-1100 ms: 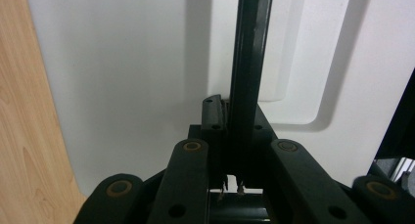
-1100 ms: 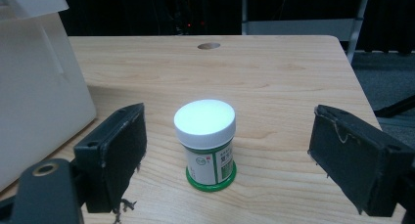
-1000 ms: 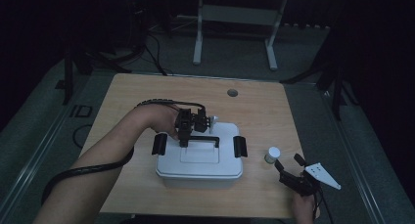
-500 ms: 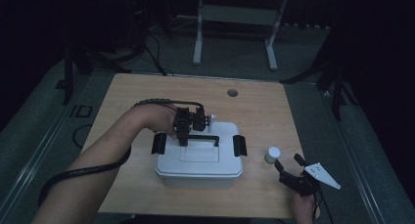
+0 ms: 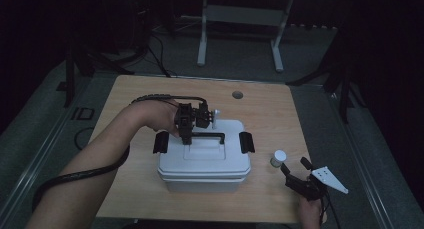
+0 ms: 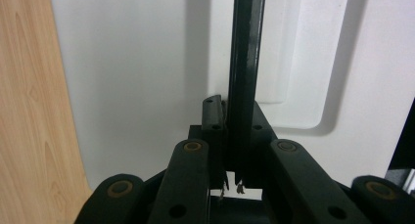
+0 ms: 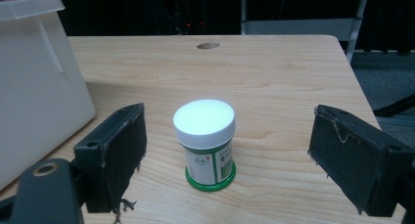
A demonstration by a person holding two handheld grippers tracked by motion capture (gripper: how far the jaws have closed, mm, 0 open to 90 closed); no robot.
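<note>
Lid-lifting is starting: left gripper [image 5: 188,139] is clamping the black handle [image 5: 207,136] of the white box [image 5: 204,164] mid-table, while right gripper [image 5: 292,173] is waiting wide open around the jar [image 7: 204,143], not yet gripped.

One white storage box [image 5: 204,159] is sitting mid-frame, carrying one black handle [image 5: 207,135] and two black side latches [image 5: 161,142]. One small white-capped jar [image 5: 278,158] is standing lower right. Two grippers are showing: left gripper [image 5: 187,139], right gripper [image 5: 295,171].
</note>
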